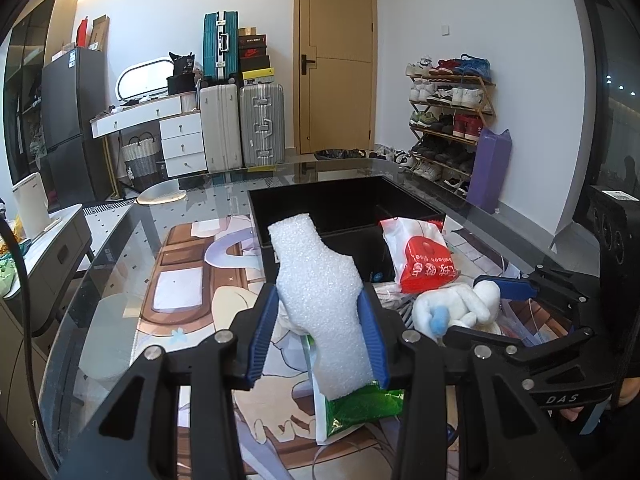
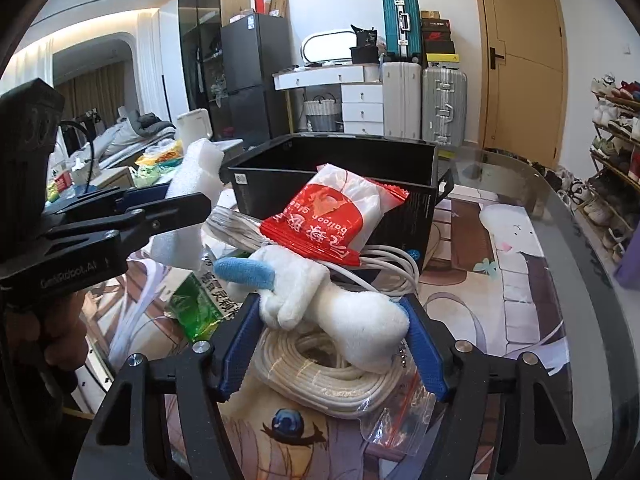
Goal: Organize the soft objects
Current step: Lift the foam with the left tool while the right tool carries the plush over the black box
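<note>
We count one white foam piece (image 1: 324,300), clamped upright in our left gripper (image 1: 320,336), and one white plush toy (image 2: 328,304) (blue ear) clamped in our right gripper (image 2: 332,344), jaws moderately apart, above one cable coil (image 2: 320,376); one red snack packet (image 2: 340,216) leans on one black box (image 2: 340,160) on the surface (image 1: 120,240).

You faced a plain white wall (image 1: 160,0) with a closed tan wooden door (image 1: 335,60). Left stood a white drawer desk (image 1: 180,128) and dark grey fridge (image 1: 74,120); right, a slatted wooden shoe rack (image 1: 450,120).
</note>
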`<state>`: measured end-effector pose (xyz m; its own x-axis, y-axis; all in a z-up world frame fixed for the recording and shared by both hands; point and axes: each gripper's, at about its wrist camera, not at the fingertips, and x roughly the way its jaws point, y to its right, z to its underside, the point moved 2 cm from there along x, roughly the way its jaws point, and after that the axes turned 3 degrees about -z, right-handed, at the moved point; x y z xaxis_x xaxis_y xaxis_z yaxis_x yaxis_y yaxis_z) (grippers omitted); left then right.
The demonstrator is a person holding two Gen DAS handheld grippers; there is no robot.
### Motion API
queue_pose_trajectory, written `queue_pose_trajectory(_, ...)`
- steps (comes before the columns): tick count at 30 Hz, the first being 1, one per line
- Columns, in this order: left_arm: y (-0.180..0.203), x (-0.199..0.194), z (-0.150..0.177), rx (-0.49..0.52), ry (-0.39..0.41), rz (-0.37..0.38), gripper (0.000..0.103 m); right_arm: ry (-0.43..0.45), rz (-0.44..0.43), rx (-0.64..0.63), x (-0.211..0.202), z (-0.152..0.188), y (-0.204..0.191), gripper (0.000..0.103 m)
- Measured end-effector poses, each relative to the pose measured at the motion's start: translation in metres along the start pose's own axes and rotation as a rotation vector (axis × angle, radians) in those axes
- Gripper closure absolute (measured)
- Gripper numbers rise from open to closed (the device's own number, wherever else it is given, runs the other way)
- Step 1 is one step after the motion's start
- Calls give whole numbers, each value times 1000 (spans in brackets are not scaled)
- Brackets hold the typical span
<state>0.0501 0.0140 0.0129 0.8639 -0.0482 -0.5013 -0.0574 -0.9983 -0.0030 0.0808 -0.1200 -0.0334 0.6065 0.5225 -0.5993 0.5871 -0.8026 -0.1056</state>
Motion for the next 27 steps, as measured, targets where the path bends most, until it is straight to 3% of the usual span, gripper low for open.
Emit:
queue_pose_trajectory(10, -6, -4, -11, -19, 16, 12, 63, 80, 4, -11, -33, -11, -2, 33)
queue_pose_trajectory(27, -22, -2, -47, -51, 64, 50, 63, 152, 52, 2, -59, -73, 27, 33)
